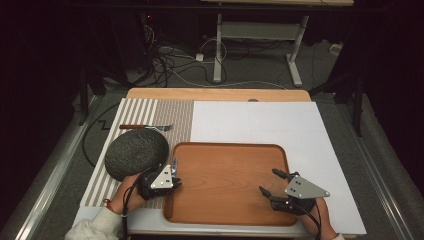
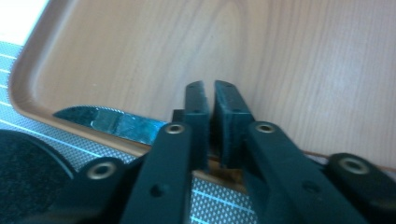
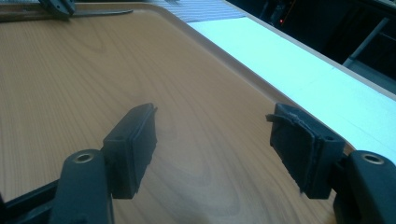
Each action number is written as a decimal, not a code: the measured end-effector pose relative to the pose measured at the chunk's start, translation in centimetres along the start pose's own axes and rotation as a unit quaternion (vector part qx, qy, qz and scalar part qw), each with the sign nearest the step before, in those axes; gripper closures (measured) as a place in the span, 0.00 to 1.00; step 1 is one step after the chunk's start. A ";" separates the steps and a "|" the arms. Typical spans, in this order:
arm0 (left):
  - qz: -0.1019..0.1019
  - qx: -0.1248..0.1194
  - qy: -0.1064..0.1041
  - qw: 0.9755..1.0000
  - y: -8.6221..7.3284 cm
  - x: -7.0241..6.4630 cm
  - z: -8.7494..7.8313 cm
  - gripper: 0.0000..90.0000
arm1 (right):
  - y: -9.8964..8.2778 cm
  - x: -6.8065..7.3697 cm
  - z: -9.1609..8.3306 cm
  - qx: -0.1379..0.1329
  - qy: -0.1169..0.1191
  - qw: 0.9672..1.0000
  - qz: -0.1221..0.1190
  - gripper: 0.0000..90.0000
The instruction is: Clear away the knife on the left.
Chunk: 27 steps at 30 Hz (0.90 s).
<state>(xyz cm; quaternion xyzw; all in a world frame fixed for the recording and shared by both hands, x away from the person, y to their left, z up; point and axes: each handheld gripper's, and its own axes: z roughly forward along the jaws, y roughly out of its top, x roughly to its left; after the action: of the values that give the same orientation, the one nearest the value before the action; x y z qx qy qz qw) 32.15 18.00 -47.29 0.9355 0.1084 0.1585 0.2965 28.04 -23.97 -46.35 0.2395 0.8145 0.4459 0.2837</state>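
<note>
A wooden tray [image 1: 230, 148] [image 2: 303, 70] [image 3: 70, 84] lies at the table's front middle. My left gripper [image 1: 176, 179] [image 2: 210, 88] is at the tray's left rim, its jaws almost together with a thin gap at the tips. A knife [image 1: 173, 165] [image 2: 112, 123] sticks out sideways from them, its blade lying along the rim and its handle end seemingly pinched low between the pads. My right gripper [image 1: 267, 180] [image 3: 215, 135] hovers over the tray's front right part, jaws wide apart and empty.
A dark round plate [image 1: 136, 154] [image 2: 28, 172] sits left of the tray on a striped placemat [image 1: 140, 112]. A wooden-handled utensil [image 1: 145, 127] lies behind the plate. A white board [image 1: 280, 122] [image 3: 299, 70] covers the table's right side.
</note>
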 end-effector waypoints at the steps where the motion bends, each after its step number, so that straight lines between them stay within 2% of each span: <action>1: -0.001 -0.003 0.002 1.000 0.1 0.0 -0.1 0.89 | 0.0 0.0 0.0 0.000 0.000 1.000 0.000 0.36; 4: -0.007 -0.019 0.012 1.000 0.3 0.1 -0.3 0.86 | 0.0 0.0 0.0 -0.004 0.003 1.000 0.003 0.36; 8: -0.003 -0.036 0.028 0.999 0.6 0.0 -0.7 0.82 | 0.0 0.1 0.1 -0.004 0.003 1.000 0.001 0.36; 12: -0.002 -0.045 0.034 0.998 1.0 -0.1 -0.9 0.72 | 0.1 0.1 0.1 -0.004 0.002 1.000 -0.001 0.36; 17: 0.001 -0.050 0.060 0.997 1.3 -0.2 -1.3 0.55 | 0.1 0.1 0.0 -0.004 0.002 1.000 -0.001 0.36; 20: -0.005 -0.054 0.069 0.996 1.3 -0.1 -1.5 0.48 | 0.1 0.1 0.0 -0.004 0.002 1.000 -0.002 0.36; 23: -0.009 -0.066 0.081 0.995 1.3 -0.1 -1.8 0.43 | 0.1 0.1 0.0 -0.004 0.002 1.000 -0.001 0.36; 24: -0.008 -0.070 0.093 0.993 1.3 -0.2 -1.9 0.41 | 0.1 0.1 0.0 -0.004 0.001 1.000 -0.002 0.36; 25: -0.009 -0.071 0.103 0.992 1.3 -0.2 -2.0 0.33 | 0.1 0.1 0.0 -0.005 0.000 1.000 -0.002 0.36; 27: -0.008 -0.073 0.108 0.991 1.3 -0.2 -2.2 0.31 | 0.1 0.1 -0.1 -0.006 -0.001 1.000 -0.001 0.36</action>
<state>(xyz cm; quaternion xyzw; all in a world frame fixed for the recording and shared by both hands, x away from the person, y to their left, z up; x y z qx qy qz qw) 31.27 18.04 -44.90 0.8877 0.1354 0.2639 0.3522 27.93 -23.90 -46.20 0.2371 0.8117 0.4502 0.2867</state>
